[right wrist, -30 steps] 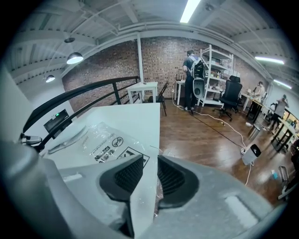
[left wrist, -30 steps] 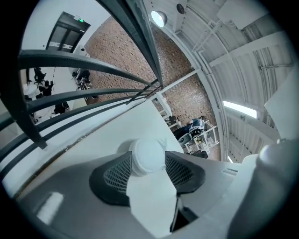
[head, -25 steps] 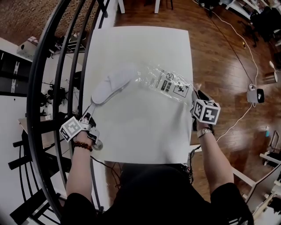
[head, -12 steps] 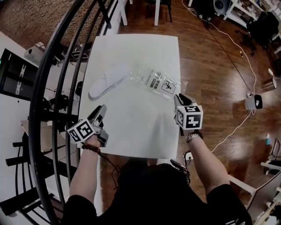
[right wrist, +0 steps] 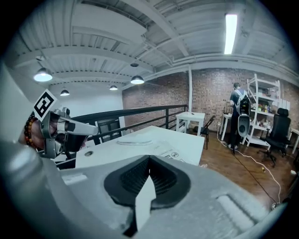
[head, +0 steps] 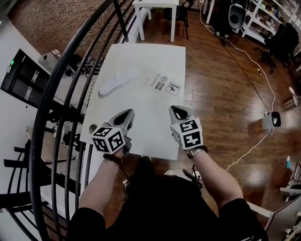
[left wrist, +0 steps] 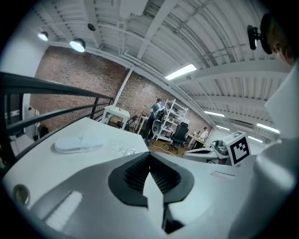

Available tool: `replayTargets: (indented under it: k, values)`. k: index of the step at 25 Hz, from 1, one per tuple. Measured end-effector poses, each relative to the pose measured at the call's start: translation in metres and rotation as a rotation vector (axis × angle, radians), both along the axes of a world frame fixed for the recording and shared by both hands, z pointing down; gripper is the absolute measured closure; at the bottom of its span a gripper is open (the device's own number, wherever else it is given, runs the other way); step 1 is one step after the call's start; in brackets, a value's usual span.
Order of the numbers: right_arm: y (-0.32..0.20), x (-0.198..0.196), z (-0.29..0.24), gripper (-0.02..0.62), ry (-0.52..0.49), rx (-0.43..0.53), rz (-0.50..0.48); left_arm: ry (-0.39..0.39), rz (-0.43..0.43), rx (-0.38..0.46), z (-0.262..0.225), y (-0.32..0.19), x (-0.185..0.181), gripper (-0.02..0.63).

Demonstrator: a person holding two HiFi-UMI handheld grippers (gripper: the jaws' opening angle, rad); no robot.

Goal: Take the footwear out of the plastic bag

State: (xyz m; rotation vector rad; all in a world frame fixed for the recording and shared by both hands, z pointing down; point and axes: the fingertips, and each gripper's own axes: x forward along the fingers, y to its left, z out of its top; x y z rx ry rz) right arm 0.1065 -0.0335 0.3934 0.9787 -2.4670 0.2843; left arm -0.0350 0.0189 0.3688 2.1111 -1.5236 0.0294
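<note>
A white slipper lies on the white table, out of its bag, at the far left. The slipper also shows in the left gripper view. The clear plastic bag with printed labels lies flat to the slipper's right, empty. My left gripper is raised over the table's near edge, shut and holding nothing. My right gripper hangs beside it at the near right, also shut and empty. Both point toward the far end of the table. The bag appears faintly in the right gripper view.
A black curved railing runs along the table's left side. A small white table and chair stand beyond the far end. Cables and a small device lie on the wooden floor at the right.
Both grippers have pulled back from the slipper and the bag to the table's near edge and risen. Both sets of jaws have closed. The slipper and bag stay where they lay.
</note>
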Motion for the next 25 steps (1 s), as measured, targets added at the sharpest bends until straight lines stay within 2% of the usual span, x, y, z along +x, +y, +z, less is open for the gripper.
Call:
replayTargets:
  k: [3, 8, 16, 25]
  values:
    - [0.028, -0.001, -0.017, 0.604, -0.014, 0.041, -0.06, -0.103, 0.039, 0.05, -0.021, 0.018, 0.036, 0.591]
    - [0.069, -0.002, -0.046, 0.604, -0.032, 0.08, -0.118, -0.178, 0.064, 0.092, -0.047, 0.051, 0.071, 0.591]
    - [0.114, -0.011, -0.07, 0.604, -0.05, 0.122, -0.173, -0.242, 0.057, 0.118, -0.067, 0.087, 0.085, 0.591]
    - [0.148, -0.027, -0.098, 0.604, -0.065, 0.163, -0.156, -0.325, 0.103, 0.183, -0.094, 0.12, 0.084, 0.591]
